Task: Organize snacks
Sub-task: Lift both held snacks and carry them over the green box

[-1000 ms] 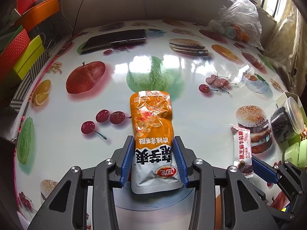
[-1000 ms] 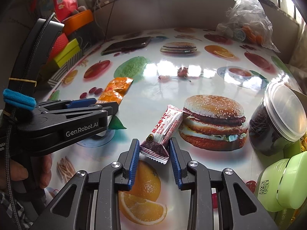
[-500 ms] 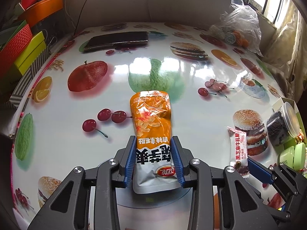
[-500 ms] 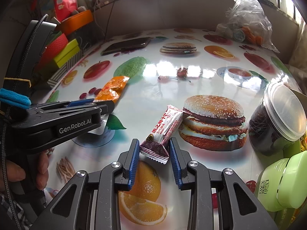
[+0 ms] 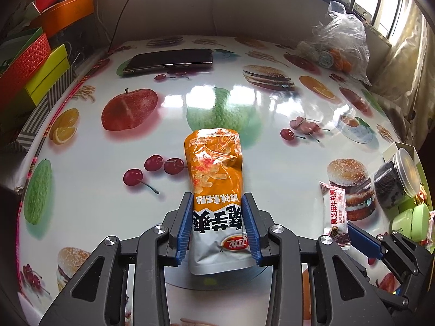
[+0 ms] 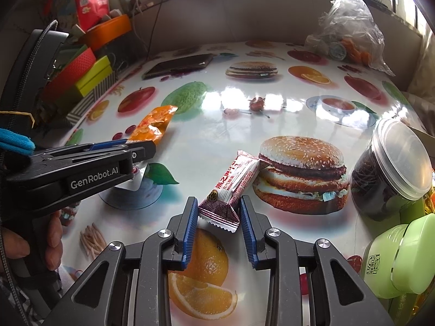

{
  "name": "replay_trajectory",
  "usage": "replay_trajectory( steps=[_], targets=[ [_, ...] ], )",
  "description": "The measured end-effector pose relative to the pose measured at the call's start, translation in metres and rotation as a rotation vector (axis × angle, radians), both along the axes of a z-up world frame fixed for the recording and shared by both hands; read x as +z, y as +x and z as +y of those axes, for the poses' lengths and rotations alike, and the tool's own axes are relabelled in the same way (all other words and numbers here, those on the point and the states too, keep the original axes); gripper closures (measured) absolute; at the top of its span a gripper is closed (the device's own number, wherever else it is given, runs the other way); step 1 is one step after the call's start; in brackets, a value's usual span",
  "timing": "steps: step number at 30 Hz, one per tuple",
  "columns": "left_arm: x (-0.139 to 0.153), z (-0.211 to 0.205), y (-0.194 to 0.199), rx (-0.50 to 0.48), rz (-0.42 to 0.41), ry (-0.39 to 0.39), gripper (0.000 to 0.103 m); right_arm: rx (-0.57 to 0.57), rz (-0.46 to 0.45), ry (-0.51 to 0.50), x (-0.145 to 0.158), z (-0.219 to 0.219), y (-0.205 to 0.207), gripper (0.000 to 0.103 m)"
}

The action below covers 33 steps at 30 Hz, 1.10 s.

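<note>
An orange and grey snack pouch [image 5: 214, 163] sits between the blue pads of my left gripper [image 5: 217, 198], which is shut on its grey end. The orange end points away over the fruit-print table [image 5: 81, 176]. From the right wrist view, that left gripper [image 6: 146, 149] comes in from the left with the pouch [image 6: 153, 121] sticking out beyond it. My right gripper [image 6: 218, 199] is shut on the near end of a red and white wrapped bar [image 6: 233, 179], which slants up to the right. In the left wrist view the bar [image 5: 335, 212] lies at the right.
A dark phone [image 5: 170, 61] lies at the far side of the table. A clear plastic bag [image 5: 339, 43] sits at the far right. A jar of dark contents [image 6: 388, 168] and a green lidded tub [image 6: 399, 258] crowd the right edge. Coloured boxes [image 5: 40, 62] line the left.
The left jaws have narrowed slightly on the pouch, and the left wrist view has shifted a little. The right gripper and the bar have stayed put.
</note>
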<state>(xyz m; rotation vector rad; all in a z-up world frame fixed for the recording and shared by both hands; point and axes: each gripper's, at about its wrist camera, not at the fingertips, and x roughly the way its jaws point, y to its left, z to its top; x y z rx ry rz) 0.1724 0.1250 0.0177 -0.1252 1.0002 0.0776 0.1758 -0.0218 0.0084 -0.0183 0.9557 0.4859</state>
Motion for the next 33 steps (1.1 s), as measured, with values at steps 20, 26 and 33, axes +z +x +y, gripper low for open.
replay_trajectory(
  steps=[20, 26, 33],
  targets=[
    [0.02, 0.004, -0.019, 0.005, -0.037, 0.004, 0.066, -0.001, -0.05, 0.011, 0.023, 0.006, -0.01, 0.074],
    [0.034, 0.002, -0.029, -0.004, -0.064, -0.009, 0.066, -0.008, -0.077, 0.012, 0.036, 0.003, -0.017, 0.075],
    [0.051, -0.006, -0.037, -0.026, -0.098, -0.009, 0.066, -0.028, -0.112, 0.015, 0.053, -0.006, -0.024, 0.075]
  ],
)
